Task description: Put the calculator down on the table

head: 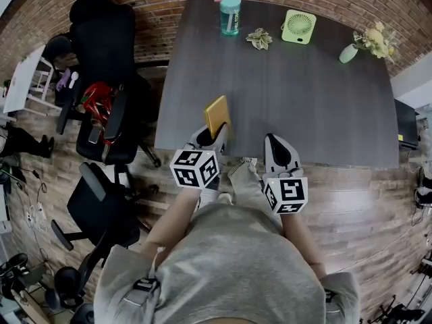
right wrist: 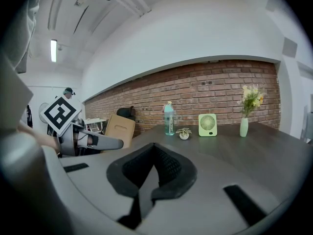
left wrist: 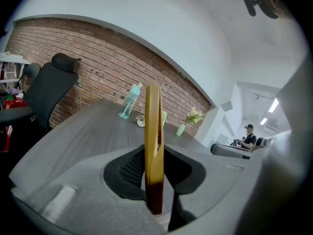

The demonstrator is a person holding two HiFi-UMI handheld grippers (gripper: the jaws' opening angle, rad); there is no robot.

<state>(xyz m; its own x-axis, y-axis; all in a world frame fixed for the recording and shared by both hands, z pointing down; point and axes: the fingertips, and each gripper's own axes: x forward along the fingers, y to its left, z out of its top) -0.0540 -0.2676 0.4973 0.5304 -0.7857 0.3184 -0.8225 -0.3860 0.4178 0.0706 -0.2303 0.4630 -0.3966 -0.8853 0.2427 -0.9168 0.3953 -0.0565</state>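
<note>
Held forward side by side, tilted slightly down, at the near edge of the table (head: 304, 100). Left gripper (head: 217, 137) clamped on the calculator (head: 217, 115); right gripper (head: 273, 142) closed, empty. Yellow, slim, upright on edge, just above the table's near edge.

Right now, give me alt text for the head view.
Seen from above, a person's left gripper holds a flat yellow calculator above the near edge of a dark grey table, the right gripper beside it empty. A teal water bottle, small plant, green fan and flower vase line the far edge.
</note>
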